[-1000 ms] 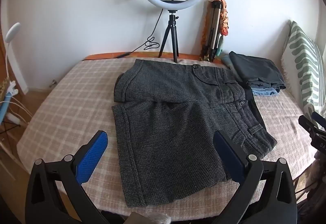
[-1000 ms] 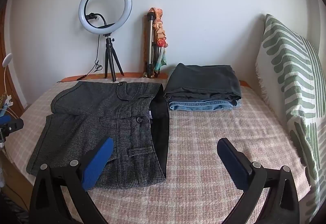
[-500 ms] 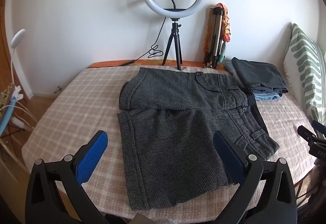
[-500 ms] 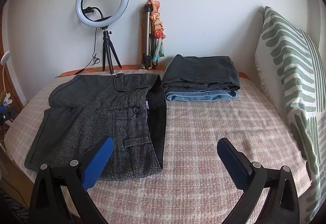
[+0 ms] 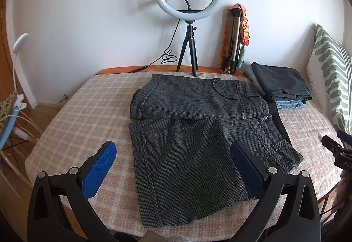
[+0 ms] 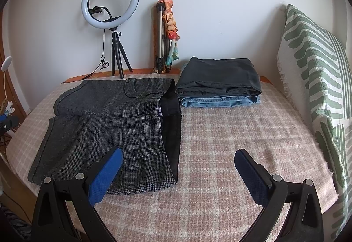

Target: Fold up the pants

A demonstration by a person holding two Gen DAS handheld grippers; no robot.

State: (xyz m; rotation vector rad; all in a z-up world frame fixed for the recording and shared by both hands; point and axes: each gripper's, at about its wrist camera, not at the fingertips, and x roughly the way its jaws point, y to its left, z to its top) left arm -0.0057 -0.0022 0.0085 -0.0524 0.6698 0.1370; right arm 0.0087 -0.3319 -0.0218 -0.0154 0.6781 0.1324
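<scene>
I judge this to be the very start: the pants [image 5: 198,136] lie spread flat on the bed [image 5: 88,109], both legs side by side, no fold made yet. Both tongs hang above the near edge, holding nothing. The left tongs [image 5: 173,167] gape wide over the near leg, 1 pad left of the cloth and the other above its right part, not touching it as far as I can tell. The right tongs [image 6: 178,172] are just as wide open, their left pad over the waist end and their right pad over bare blanket.

Next I need each pair of tongs lowered to pinch the near leg's edge, 1 at the hem, 1 at the waistband [image 6: 173,123], then carry it over the far leg. The pile of 2 folded garments [image 6: 220,85] sits just beyond the waist, near enough to snag.
</scene>
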